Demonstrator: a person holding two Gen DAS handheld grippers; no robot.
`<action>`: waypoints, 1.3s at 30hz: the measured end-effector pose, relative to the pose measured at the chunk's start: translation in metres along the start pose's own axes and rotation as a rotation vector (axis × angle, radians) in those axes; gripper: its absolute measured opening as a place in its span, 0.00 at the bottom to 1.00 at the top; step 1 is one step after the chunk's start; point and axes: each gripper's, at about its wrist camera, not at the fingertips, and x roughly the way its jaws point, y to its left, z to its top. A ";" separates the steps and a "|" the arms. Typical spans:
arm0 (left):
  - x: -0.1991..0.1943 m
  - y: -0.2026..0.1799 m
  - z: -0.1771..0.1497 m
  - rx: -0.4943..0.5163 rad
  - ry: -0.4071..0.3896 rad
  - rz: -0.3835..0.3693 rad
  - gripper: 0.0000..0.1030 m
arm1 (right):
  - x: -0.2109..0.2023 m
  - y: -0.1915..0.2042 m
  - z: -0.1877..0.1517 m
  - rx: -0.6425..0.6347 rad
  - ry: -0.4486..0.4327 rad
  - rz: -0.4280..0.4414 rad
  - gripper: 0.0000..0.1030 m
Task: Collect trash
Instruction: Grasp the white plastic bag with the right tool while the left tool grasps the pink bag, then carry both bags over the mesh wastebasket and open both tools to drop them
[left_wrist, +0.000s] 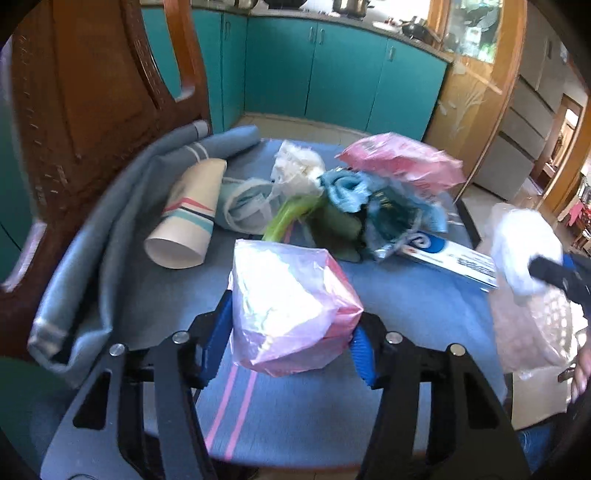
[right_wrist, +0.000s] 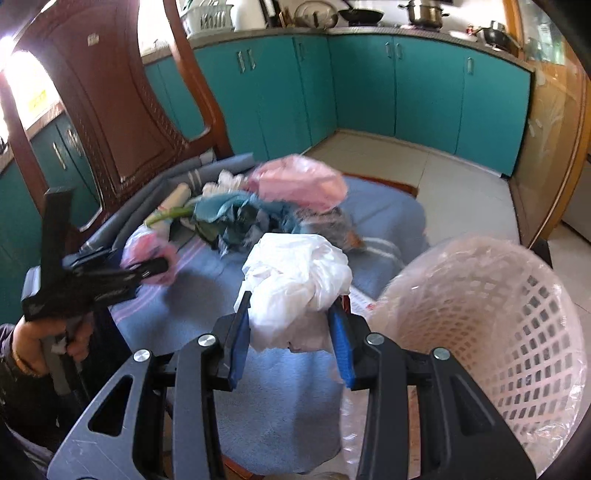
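1. A brown wooden chair back (left_wrist: 92, 92) stands at the far left, with teal cupboards (left_wrist: 332, 77) behind it along the wall.
2. A blue cloth (left_wrist: 388, 369) with two pink stripes covers the seat, and it is bunched up in folds on the left side.
3. A paper cup (left_wrist: 188, 218) lies on its side on the cloth, with its open end facing us.
4. Right of the cup sits a pile of trash (left_wrist: 343, 206) — white crumpled stuff, a green stalk, blue wrappers and a pink plastic bag (left_wrist: 402, 158) on top.
5. A flat white and blue box (left_wrist: 454, 258) lies on the cloth just beside the pile, on its right.
6. The left gripper (left_wrist: 291, 328) pinches a pink and white plastic packet (left_wrist: 291, 306) between its blue pads (left_wrist: 216, 339). The packet is held up over the cloth, in front of the pile.
7. The right gripper (right_wrist: 291, 325) squeezes a crumpled white plastic bag (right_wrist: 295, 280) between its pads — it is held above the cloth, near the basket.
8. A white basket (right_wrist: 498, 332) with lots of little square holes stands at the far right, just beside the seat. It has a thin clear bag inside as a liner, and its open top tips toward the seat.
9. In the right camera view, a hand (right_wrist: 55, 339) holds the handle of the left gripper at the far left.
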 end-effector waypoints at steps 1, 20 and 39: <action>-0.009 -0.003 0.000 0.012 -0.012 -0.016 0.56 | -0.005 -0.004 0.001 0.011 -0.014 -0.005 0.38; -0.042 -0.160 0.013 0.231 -0.087 -0.349 0.56 | -0.062 -0.124 -0.023 0.441 -0.081 -0.299 0.62; 0.007 -0.227 0.013 0.309 -0.048 -0.333 0.87 | -0.119 -0.157 -0.015 0.629 -0.429 -0.293 0.80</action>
